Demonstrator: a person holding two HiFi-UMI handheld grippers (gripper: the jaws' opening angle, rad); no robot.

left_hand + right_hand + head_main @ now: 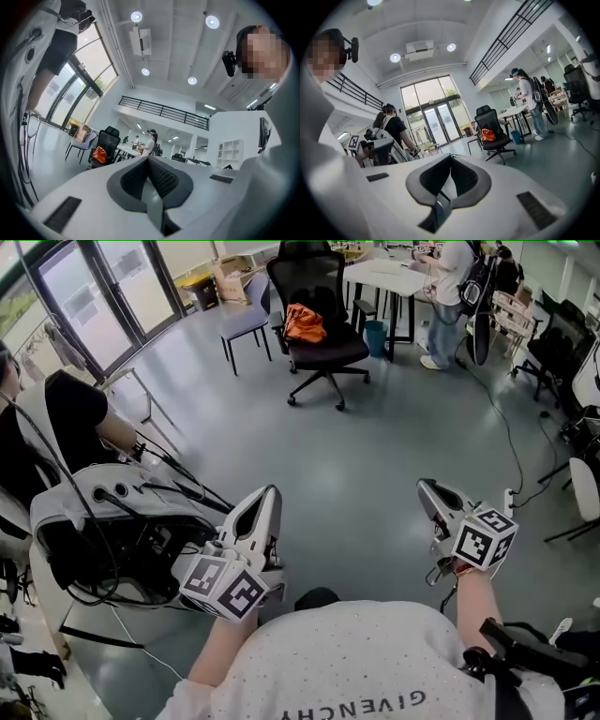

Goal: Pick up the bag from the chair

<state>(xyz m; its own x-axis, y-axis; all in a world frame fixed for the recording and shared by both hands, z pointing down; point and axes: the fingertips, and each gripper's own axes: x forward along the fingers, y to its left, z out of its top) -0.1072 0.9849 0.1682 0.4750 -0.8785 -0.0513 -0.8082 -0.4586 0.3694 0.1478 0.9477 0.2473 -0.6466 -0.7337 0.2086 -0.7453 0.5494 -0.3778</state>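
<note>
Both pairs of jaws were pressed together with nothing between them. The left gripper (pixel 270 491) sat at about seven o'clock in the head view and the right gripper (pixel 424 486) at about five, both pointing toward twelve. Carrying them closed and empty made sense, by my reading, because the orange bag (pixel 304 322) lay well apart from them on the seat of the black office chair (pixel 328 351) at twelve o'clock, across bare floor (pixel 375 446).
</note>
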